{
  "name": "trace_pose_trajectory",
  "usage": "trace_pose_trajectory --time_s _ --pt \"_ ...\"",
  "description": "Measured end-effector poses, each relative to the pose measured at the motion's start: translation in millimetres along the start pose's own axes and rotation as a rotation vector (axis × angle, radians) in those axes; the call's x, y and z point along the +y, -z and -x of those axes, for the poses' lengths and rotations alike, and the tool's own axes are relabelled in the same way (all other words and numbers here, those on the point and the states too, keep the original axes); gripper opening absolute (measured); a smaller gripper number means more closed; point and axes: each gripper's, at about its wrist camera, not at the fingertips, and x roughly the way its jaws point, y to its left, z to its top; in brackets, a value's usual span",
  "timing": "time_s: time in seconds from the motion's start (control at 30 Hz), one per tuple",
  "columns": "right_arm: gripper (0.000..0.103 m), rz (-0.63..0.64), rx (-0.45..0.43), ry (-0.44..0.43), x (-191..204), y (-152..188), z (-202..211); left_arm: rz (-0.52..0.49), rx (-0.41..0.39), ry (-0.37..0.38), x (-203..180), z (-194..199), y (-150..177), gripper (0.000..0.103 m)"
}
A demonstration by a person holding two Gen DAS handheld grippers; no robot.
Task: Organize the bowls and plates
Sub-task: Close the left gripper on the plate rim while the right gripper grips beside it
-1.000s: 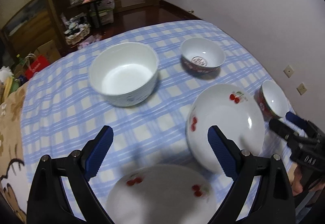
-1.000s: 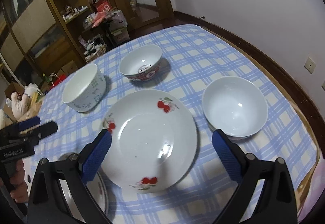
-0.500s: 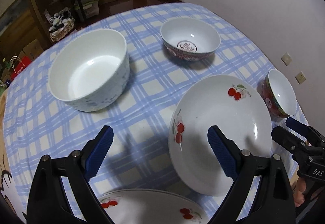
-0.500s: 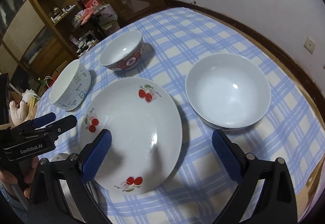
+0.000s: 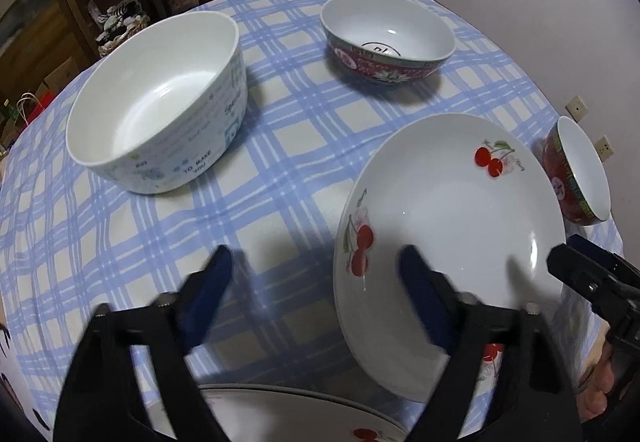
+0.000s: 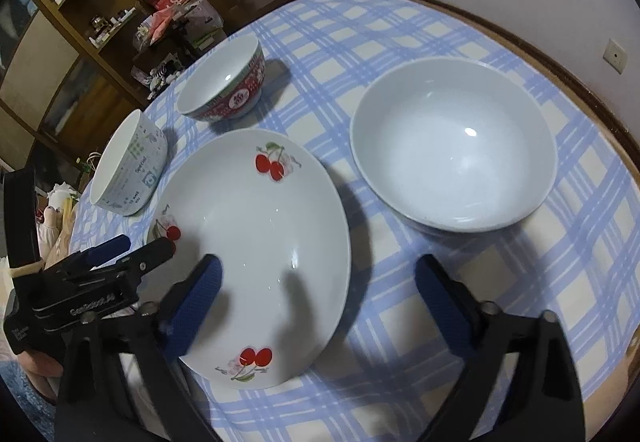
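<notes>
A white plate with red cherries [image 5: 452, 209] lies on the blue checked tablecloth, and its near edge overlaps a second cherry plate [image 5: 300, 410]. My left gripper [image 5: 316, 282] straddles the upper plate's left rim, one finger over the plate and one over the cloth. Its jaws are closing and the pads do not touch the rim. In the right wrist view my right gripper [image 6: 320, 294] straddles the right rim of the same plate [image 6: 256, 234]. It is closing too, with no pad pressing. Each gripper shows in the other's view: the right gripper [image 5: 568, 252], the left gripper [image 6: 148, 244].
A large white bowl with printed text [image 5: 160, 113] stands at the far left. A red patterned bowl [image 5: 388, 37] sits at the back. Right of the plate is a wide bowl, white inside [image 6: 452, 145]. The table's wooden edge [image 6: 600, 101] curves close behind it.
Both grippers have sunk closer to the cherry plate, which now looks larger. Both pairs of fingers stand narrower than before.
</notes>
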Motion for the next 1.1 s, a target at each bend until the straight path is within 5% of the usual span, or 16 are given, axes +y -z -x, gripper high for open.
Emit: trace_pose_trajectory --time_s 0.1,0.27,0.43,0.73,1.1 --pt "0.047 0.028 0.033 0.04 3 1 -10 -0.001 0.026 0.007 -3 -7 3 0.054" --pt "0.023 0.059 0.033 0.075 5 2 -19 0.025 0.047 0.042 -7 -12 4 0.043" --pt "0.023 0.046 0.03 0.056 2 0 -21 0.01 0.046 0.09 -11 -12 2 0.028" --pt "0.019 0.039 -0.02 0.036 4 0 -14 0.064 0.029 0.14 -2 -6 5 0.023" --pt "0.015 0.069 -0.052 0.007 16 4 -3 0.084 0.004 0.116 10 13 12 0.02"
